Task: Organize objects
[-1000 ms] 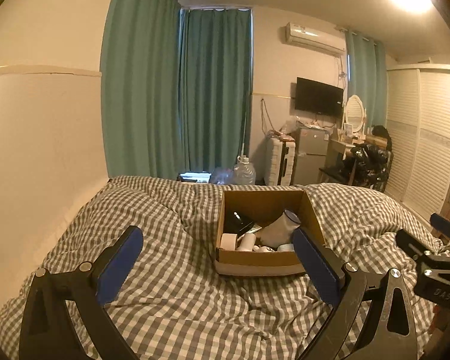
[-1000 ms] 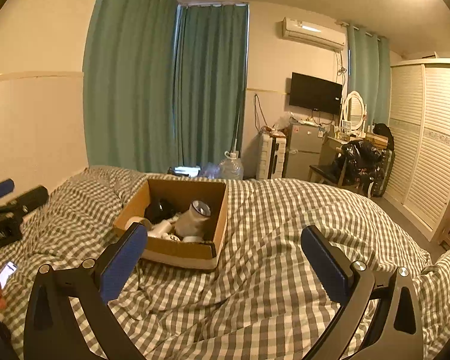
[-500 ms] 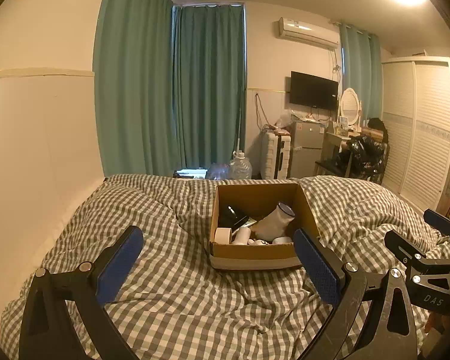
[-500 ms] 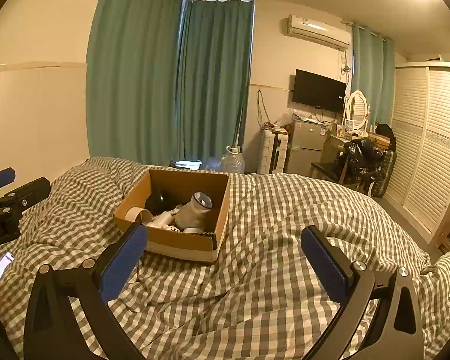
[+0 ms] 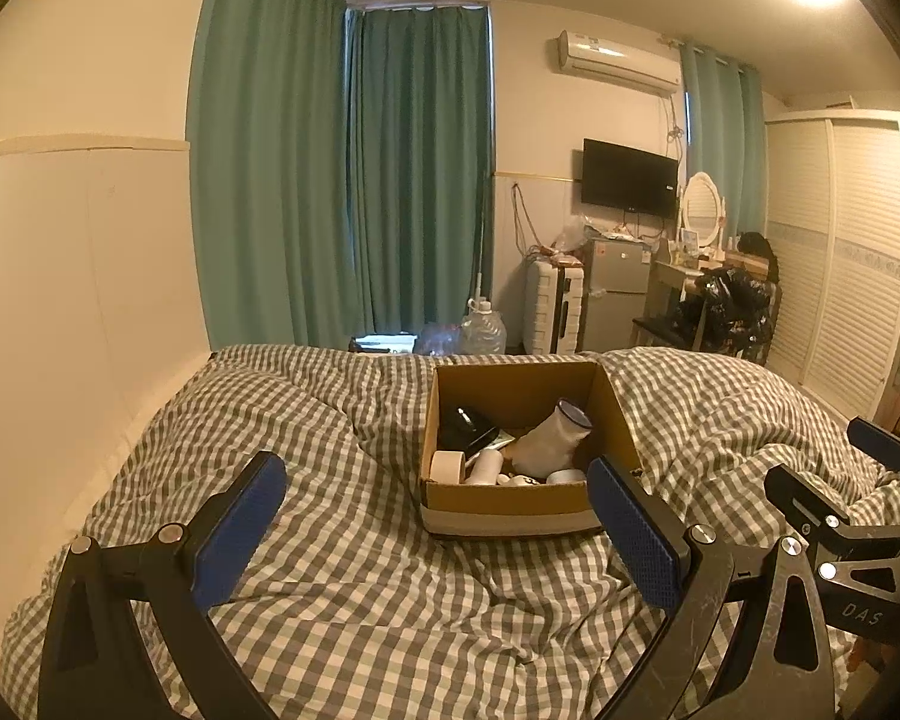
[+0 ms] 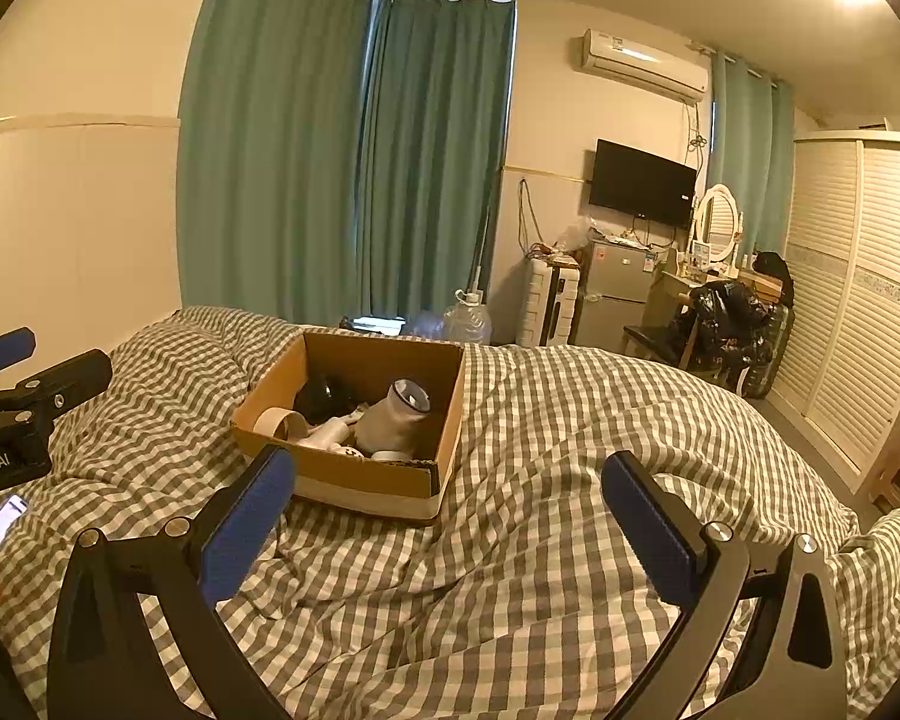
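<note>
An open cardboard box (image 5: 504,501) sits on a grey checked duvet (image 5: 354,576); it also shows in the right wrist view (image 6: 360,477). Inside lie a tilted white cup (image 5: 555,438), a tape roll (image 5: 447,467), a black object (image 5: 468,426) and small white items. My left gripper (image 5: 432,528) is open and empty, held above the duvet just in front of the box. My right gripper (image 6: 444,516) is open and empty, in front of the box and to its right. The right gripper shows in the left wrist view (image 5: 858,504).
A white wall panel (image 5: 60,300) runs along the bed's left side. Beyond the bed are green curtains (image 5: 390,180), a water jug (image 5: 483,330), a suitcase (image 5: 552,312), a small fridge (image 5: 615,294), a desk and white wardrobe doors (image 5: 834,264). A phone (image 6: 7,519) lies at the left.
Both grippers have shifted slightly; the box now sits a little lower and nearer in both views. Both stay open and empty.
</note>
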